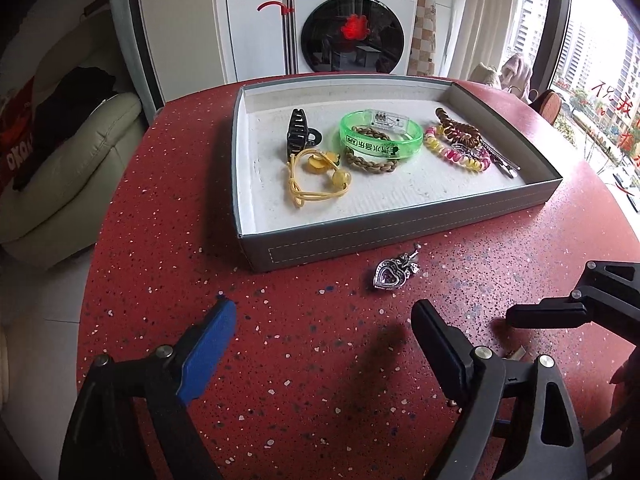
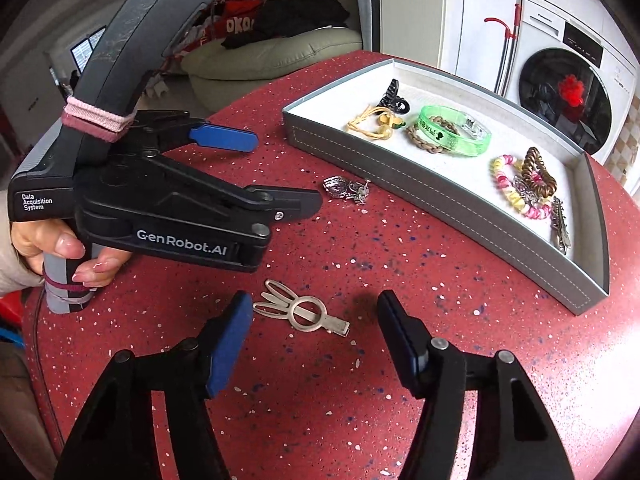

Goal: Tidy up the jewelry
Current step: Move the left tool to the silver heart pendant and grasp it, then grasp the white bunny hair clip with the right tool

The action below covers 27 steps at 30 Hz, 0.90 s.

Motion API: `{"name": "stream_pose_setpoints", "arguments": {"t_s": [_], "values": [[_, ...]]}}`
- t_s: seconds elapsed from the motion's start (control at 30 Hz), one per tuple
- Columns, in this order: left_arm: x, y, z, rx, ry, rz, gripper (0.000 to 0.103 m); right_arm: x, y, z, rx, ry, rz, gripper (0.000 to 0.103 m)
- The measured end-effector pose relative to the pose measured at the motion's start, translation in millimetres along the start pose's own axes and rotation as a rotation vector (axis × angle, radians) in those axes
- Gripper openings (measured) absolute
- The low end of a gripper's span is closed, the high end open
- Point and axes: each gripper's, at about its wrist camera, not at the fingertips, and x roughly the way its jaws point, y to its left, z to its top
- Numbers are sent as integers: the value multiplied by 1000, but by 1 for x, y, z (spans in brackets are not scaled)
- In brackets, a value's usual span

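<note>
in the left wrist view, the left gripper [image 1: 324, 332] is seen with its jaws spread wide and nothing between them. a heart pendant [image 1: 390, 274] lies on the red table [image 1: 160, 240], just ahead of the gap and a little to the right, close to the near wall of the gray tray [image 1: 400, 224] but outside it. its long axis runs from near left to far right. at the right edge, part of the right gripper [image 1: 548, 314] is seen, too little for its jaws to be judged here.

in the right wrist view, the right gripper [image 2: 316, 330] is also held open and empty. a silver clip [image 2: 302, 312] lies flat directly between its fingertips, long axis across the gap, loops to the left. the pendant [image 2: 346, 189] is seen farther off, just past the left gripper [image 2: 288, 172]. the clip is judged nearer the right hand, the pendant nearer the left.
</note>
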Motion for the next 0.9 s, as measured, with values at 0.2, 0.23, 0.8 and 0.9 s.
{"name": "stream_pose_setpoints", "arguments": {"t_s": [0.2,0.23,0.8,0.9], "values": [[1,-10,4,26,4,-20,96,0,8,-3,-25,-14,-25,49],[1,-11,5,31,1,-24,96,1,9,-3,-22,-17,-24,45],[0,-33,14,85,3,-64,53,-10,9,-12,7,-34,-49,9],[-2,-33,14,90,3,-64,37,-9,7,-11,32,-34,-43,9]]}}
